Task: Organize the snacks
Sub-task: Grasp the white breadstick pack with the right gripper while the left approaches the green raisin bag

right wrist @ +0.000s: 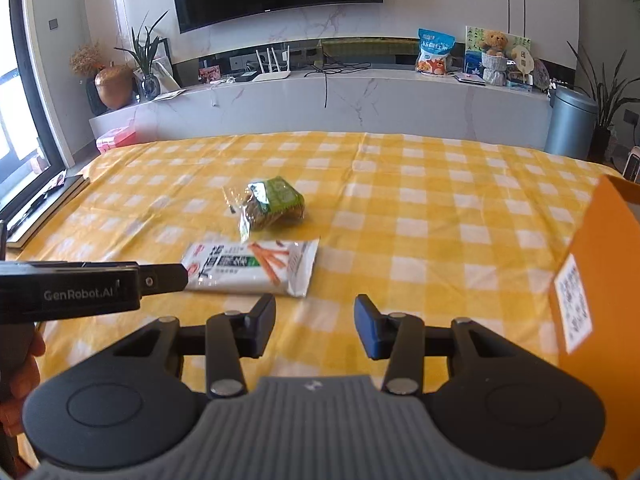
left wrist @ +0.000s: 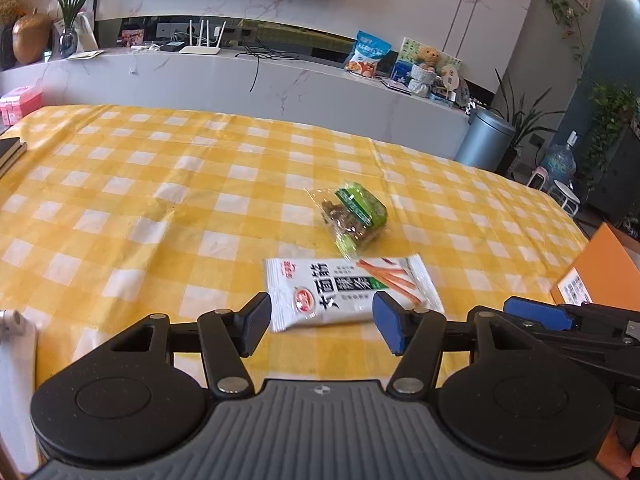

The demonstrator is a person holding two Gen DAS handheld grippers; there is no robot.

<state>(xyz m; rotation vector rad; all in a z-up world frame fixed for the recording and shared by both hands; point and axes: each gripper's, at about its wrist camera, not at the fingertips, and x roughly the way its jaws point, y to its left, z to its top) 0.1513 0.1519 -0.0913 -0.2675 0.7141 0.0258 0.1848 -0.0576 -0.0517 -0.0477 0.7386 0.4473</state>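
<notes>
I see the white packet (left wrist: 352, 290) lying flat on the yellow checked table (left wrist: 120, 200), long side across my view, with the green packet (left wrist: 354, 216) just behind it, their edges touching or nearly so. The green packet is clear at one end and shows brown pieces inside.

My left tongs (left wrist: 322, 322) hang just in front of the white packet, spread, with nothing pinched; in the left view the packet's near edge shows between the two pads, but the pads do not press it. My right tongs (right wrist: 316, 326) are spread too, empty, over bare cloth just right of the white packet's near corner. In the right view the left tongs reach in from the left, their tip at the packet's left end.

An orange box (right wrist: 592, 280) with a white label stands at the right edge of the table, well apart from both packets.
</notes>
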